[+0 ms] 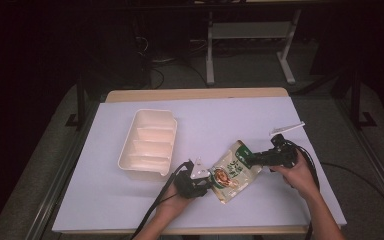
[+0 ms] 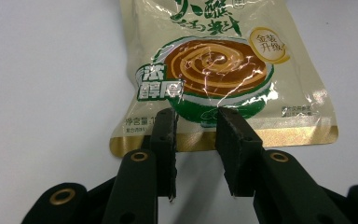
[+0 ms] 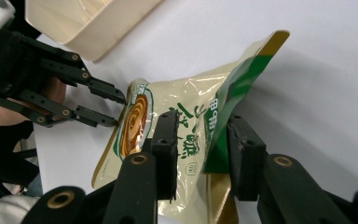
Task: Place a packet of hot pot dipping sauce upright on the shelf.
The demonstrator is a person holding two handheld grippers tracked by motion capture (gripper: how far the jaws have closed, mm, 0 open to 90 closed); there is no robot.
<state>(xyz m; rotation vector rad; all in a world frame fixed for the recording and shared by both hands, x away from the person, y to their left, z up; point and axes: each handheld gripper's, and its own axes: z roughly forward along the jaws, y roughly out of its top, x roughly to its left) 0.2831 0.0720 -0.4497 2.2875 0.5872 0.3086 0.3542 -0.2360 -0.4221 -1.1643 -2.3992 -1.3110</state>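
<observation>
Dark room, white worktop (image 1: 130, 210) lit from above. High view: snack pouch (image 1: 235, 172) lies on the front half of the worktop, between the two hands, long axis running diagonally from near-left to far-right. Left claw (image 1: 206, 181) is at the pouch's near-left end, right claw (image 1: 250, 159) at its far-right end. Cream divided tray (image 1: 149, 142) sits well apart to the left, a small white strip (image 1: 287, 128) beyond the right hand. Each claw is at its own end, so neither is clearly nearer.

Left gripper view: pouch's (image 2: 214, 74) gold bottom seam points straight at the left claw (image 2: 196, 126), long axis running away from it. Jaw tips overlap the seam edge with a gap showing between them; film looks pinched there, so I read it as clamped on the pouch's bottom edge, though the contact itself is hard to see.

Right gripper view: pouch (image 3: 177, 126) is lifted and creased, its green top edge passing between the jaws of the right claw (image 3: 200, 135). Jaws stand either side of the fold, not visibly pressing yet, so apart around it. Left claw (image 3: 123, 109) shows at the far end of the same axis. Next move likely turns on both ends being held along that diagonal.
</observation>
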